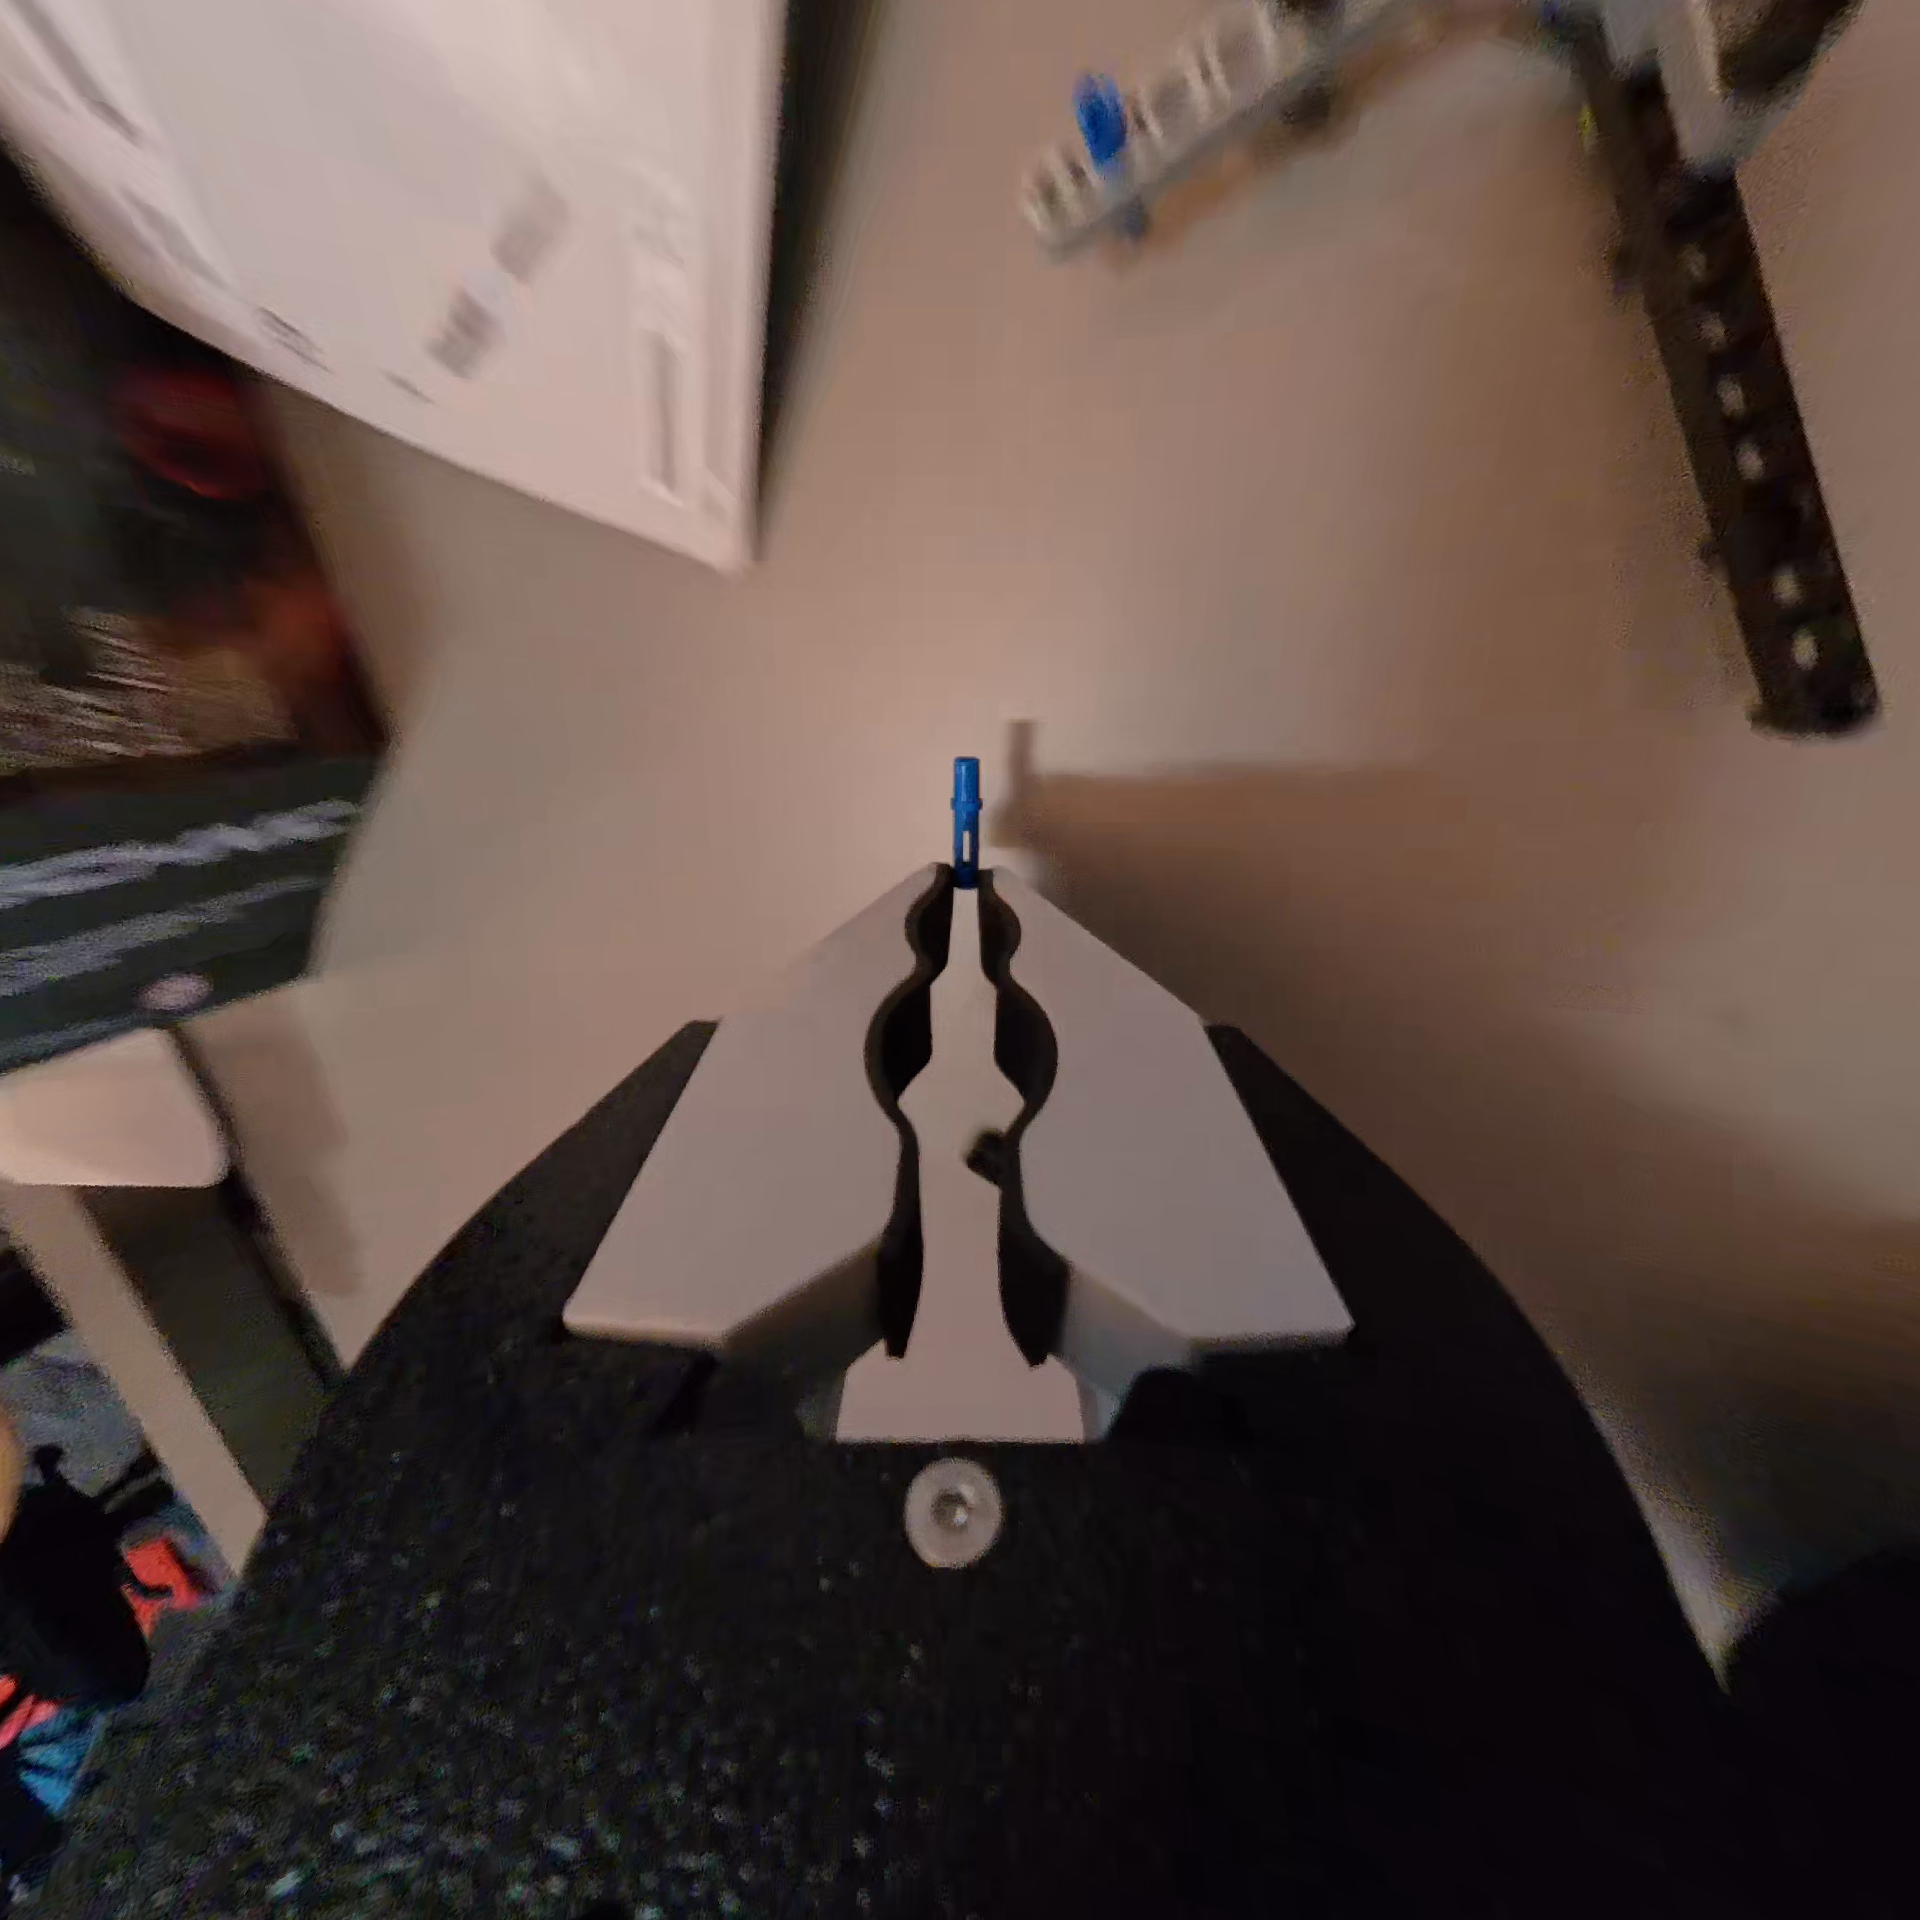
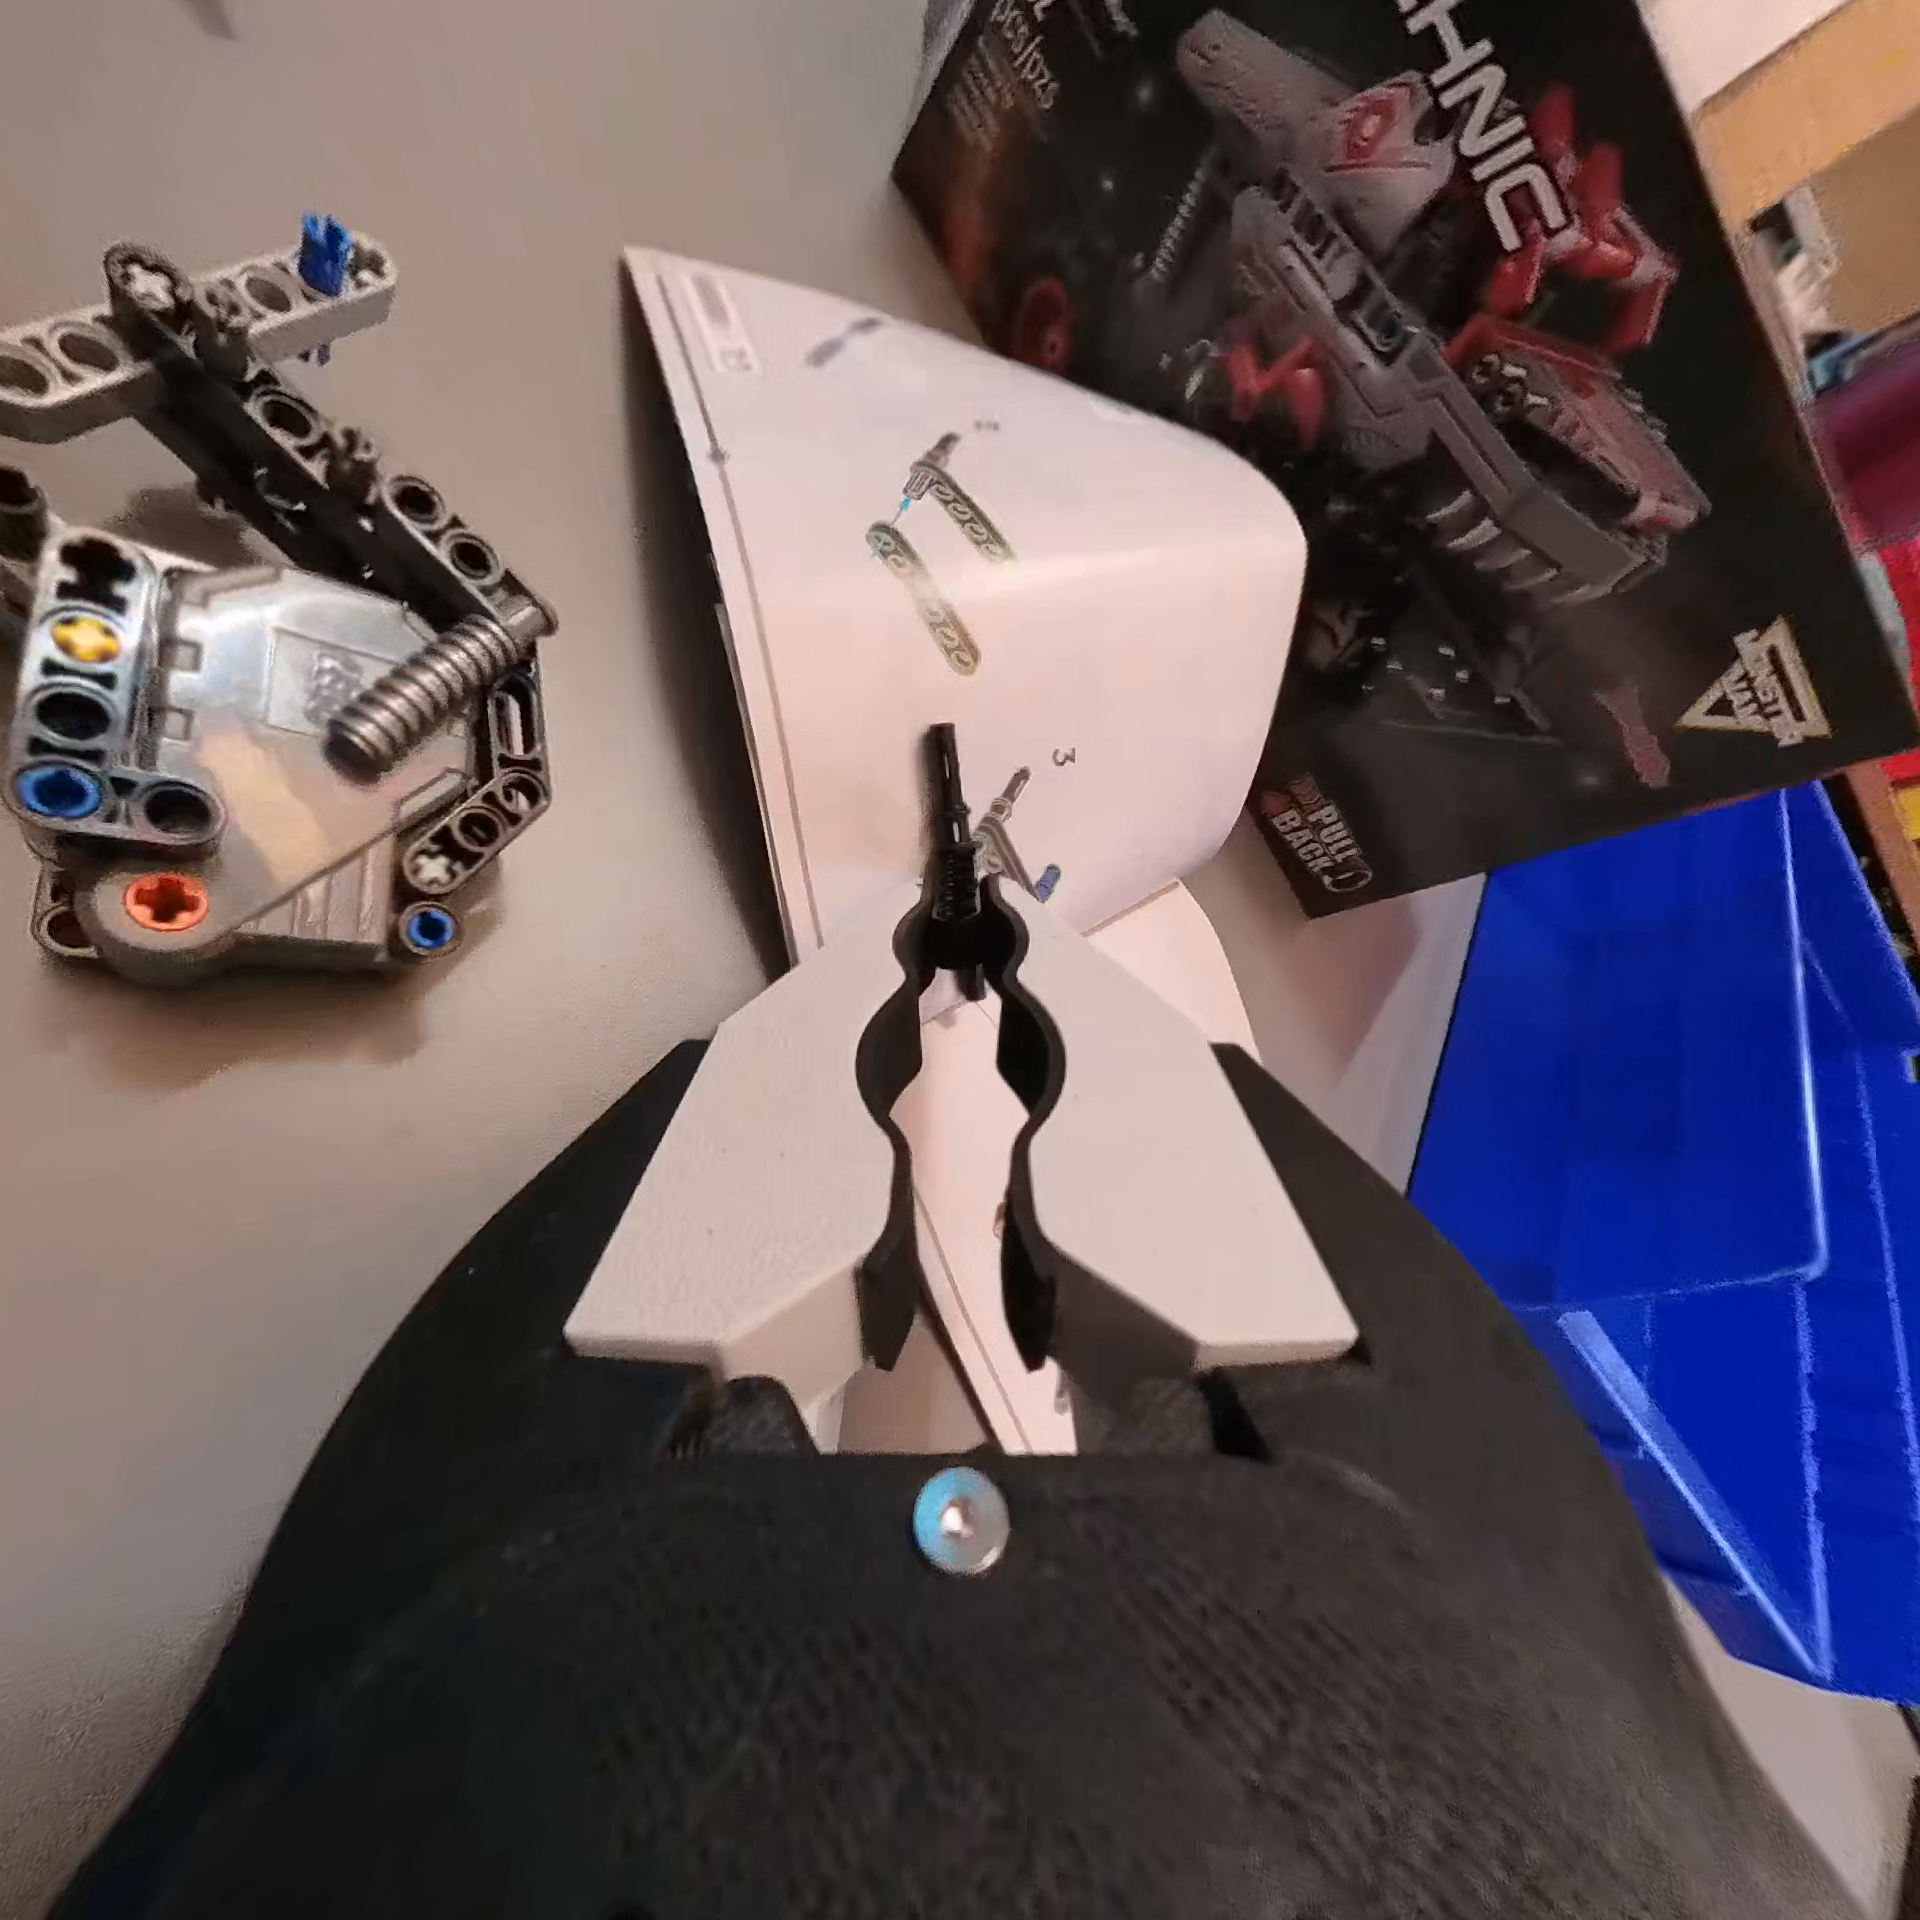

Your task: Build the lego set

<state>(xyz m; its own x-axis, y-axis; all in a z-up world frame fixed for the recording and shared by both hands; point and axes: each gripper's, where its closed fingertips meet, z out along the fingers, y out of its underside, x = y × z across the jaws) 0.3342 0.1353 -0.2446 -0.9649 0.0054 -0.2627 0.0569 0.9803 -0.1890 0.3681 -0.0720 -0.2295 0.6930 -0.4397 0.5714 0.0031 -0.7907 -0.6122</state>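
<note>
Blue pin (image 1: 965, 821) pinched in left jaws; right jaws pinch black axle pin (image 2: 951, 831) over booklet (image 2: 1039, 582)

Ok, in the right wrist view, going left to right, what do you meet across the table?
Part-built lego assembly → open instruction booklet, with the black pin held in the right gripper before it → set's box → blue bin.

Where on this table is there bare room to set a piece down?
Bare beige tabletop lies in front of the grey-and-black partly built Lego model, left of the curled white instruction booklet. A narrower strip runs between model and booklet. It is crowded on the right: black printed Lego box and blue plastic bin.
</note>
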